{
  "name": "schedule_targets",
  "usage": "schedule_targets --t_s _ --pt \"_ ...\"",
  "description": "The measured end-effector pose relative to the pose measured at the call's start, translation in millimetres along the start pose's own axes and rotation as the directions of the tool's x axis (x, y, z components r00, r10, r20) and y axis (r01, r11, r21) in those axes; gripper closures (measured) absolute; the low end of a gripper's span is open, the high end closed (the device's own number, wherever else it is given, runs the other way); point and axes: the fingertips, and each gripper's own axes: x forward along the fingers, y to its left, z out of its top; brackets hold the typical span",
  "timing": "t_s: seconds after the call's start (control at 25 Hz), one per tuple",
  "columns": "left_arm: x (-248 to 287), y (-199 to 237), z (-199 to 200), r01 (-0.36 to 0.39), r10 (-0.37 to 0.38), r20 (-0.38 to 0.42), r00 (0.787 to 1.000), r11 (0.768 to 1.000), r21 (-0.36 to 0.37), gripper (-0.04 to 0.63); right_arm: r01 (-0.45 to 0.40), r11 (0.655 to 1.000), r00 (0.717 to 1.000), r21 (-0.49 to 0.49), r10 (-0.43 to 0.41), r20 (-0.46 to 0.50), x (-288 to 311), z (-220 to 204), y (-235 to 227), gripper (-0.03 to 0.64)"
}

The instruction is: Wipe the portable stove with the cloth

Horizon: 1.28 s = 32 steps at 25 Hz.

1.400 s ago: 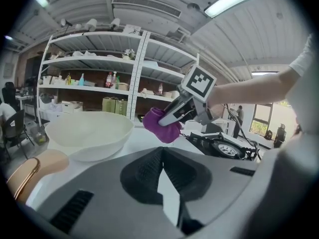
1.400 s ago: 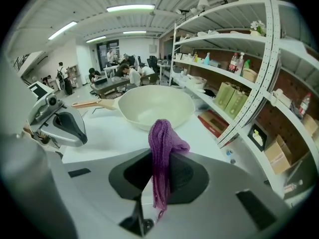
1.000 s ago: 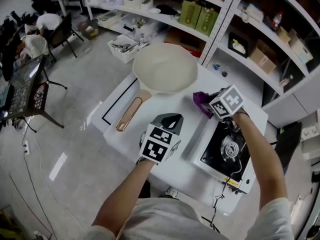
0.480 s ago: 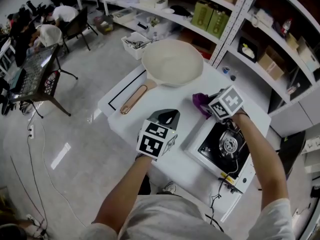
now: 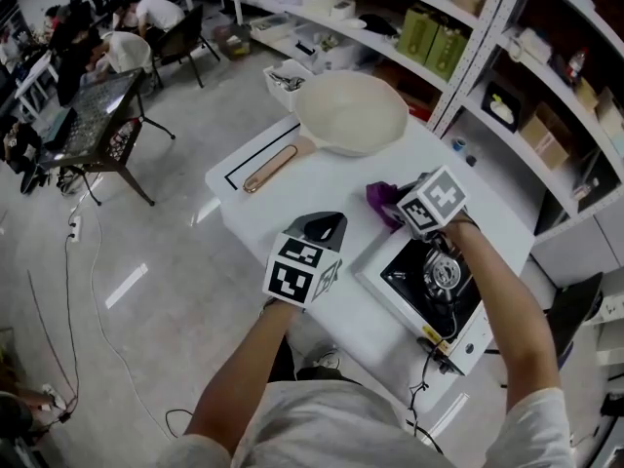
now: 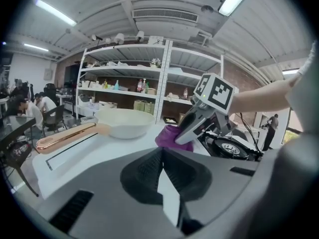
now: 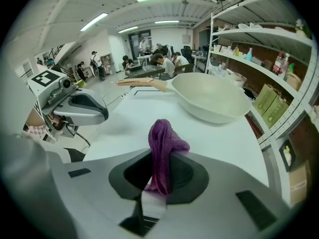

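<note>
- the white surface (image 5: 322, 188) stands on a glossy grey floor (image 5: 146, 261) beside metal shelves (image 5: 546, 61); a cream pan (image 5: 351, 113) sits well beyond the portable stove (image 5: 429, 281).
- the right tool (image 7: 159, 176) is clamped on the purple cloth (image 5: 382, 201), just past the stove's far corner.
- the left tool (image 6: 162, 171) hovers left of the stove, jaws together, nothing between them.

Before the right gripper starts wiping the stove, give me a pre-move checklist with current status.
1. Cloth gripped: ok. The right gripper is shut on the purple cloth.
2. Cloth on the portable stove: not ok. It sits off the stove's far corner, over the table.
3. Stove top free: ok. The frying pan stands on the table, apart from the stove.
4. Left gripper out of the way: ok. Shut, empty, beside the stove.
5. Burner off: cannot tell. No flame shows.
</note>
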Motion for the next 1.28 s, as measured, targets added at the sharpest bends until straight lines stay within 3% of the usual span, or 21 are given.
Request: schedule_targets --t_s 0.48,1.28 --pt "-40 -2 -6 -0.07 0.07 0.005 0.998 0.998 -0.007 0.592 -0.066 0.996 0.998 -0.06 0.066 0.001 -1 11 50 0.554" --pt "-107 8 -27 0.009 -0.009 0.006 1.0 1.0 0.012 0.592 -0.069 0.997 0.997 0.016 0.07 -0.044 15 10 138 0.554"
